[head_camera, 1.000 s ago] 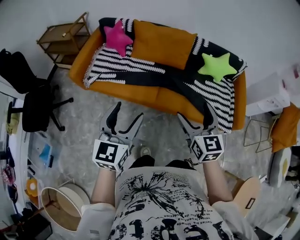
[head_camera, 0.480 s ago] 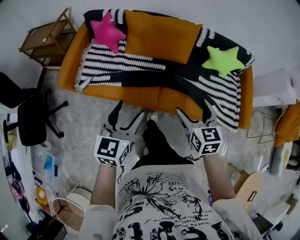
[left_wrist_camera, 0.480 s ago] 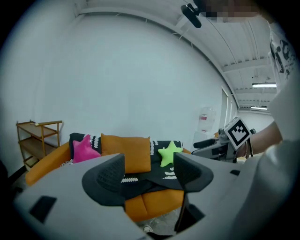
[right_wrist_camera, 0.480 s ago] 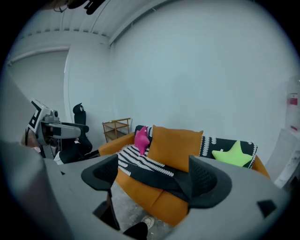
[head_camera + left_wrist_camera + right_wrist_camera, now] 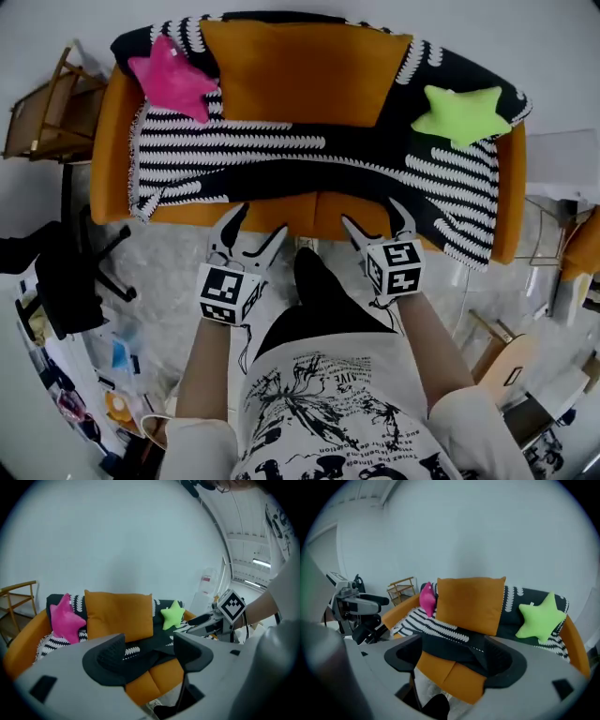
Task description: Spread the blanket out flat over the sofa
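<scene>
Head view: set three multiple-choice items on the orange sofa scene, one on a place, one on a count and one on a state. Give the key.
1. Where is the pink star-shaped cushion?
A. On the floor
B. At the left-of-view end of the orange sofa
C. In the middle of the seat

2. How many star-shaped cushions are on the sofa?
A. One
B. Two
C. Four

3. How does the black-and-white striped blanket lie?
A. Rolled up on the floor
B. Folded in a neat square on one armrest
C. Draped across the sofa, rumpled along the seat

Key:
1 B: it leans in the back corner at the view's left.
2 B: there is the pink one and a green star-shaped cushion.
3 C: it covers the back and seat, with a twisted dark fold mid-seat.
</scene>
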A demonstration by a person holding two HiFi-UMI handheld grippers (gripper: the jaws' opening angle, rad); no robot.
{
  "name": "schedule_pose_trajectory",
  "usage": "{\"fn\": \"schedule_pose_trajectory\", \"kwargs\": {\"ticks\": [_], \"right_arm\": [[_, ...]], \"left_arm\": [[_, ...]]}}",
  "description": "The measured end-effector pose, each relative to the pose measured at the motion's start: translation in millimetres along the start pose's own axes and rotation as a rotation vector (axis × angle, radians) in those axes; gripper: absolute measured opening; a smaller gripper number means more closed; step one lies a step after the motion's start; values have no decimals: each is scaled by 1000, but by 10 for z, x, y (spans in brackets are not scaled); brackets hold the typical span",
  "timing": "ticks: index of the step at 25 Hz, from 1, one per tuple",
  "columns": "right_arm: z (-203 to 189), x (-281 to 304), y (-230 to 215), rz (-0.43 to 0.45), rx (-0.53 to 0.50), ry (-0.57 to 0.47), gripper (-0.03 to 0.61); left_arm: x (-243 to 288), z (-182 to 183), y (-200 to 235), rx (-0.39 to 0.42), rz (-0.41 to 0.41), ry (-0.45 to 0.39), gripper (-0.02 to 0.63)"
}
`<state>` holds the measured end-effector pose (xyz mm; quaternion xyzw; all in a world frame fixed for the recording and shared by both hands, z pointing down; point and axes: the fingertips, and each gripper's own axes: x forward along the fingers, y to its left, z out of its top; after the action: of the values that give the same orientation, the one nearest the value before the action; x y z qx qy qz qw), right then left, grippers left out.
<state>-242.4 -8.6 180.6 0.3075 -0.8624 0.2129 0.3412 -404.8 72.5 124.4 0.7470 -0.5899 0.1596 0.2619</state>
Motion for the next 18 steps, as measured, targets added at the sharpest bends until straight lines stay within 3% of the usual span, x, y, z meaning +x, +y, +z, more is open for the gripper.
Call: {"fn": "schedule_pose_trajectory", "kwargs": {"ticks": [7, 10, 18], "right_arm": [[-346, 1022, -551, 23, 151, 170, 393], [-546, 1438, -803, 10, 162, 223, 385], [-1162, 2275, -1058, 7, 143, 343, 343]], "left_arm": [[1274, -467, 526, -42, -96, 151, 330], [1772, -724, 686, -31, -120, 206, 330], [2784, -1619, 1088, 197, -225, 431, 330]]}}
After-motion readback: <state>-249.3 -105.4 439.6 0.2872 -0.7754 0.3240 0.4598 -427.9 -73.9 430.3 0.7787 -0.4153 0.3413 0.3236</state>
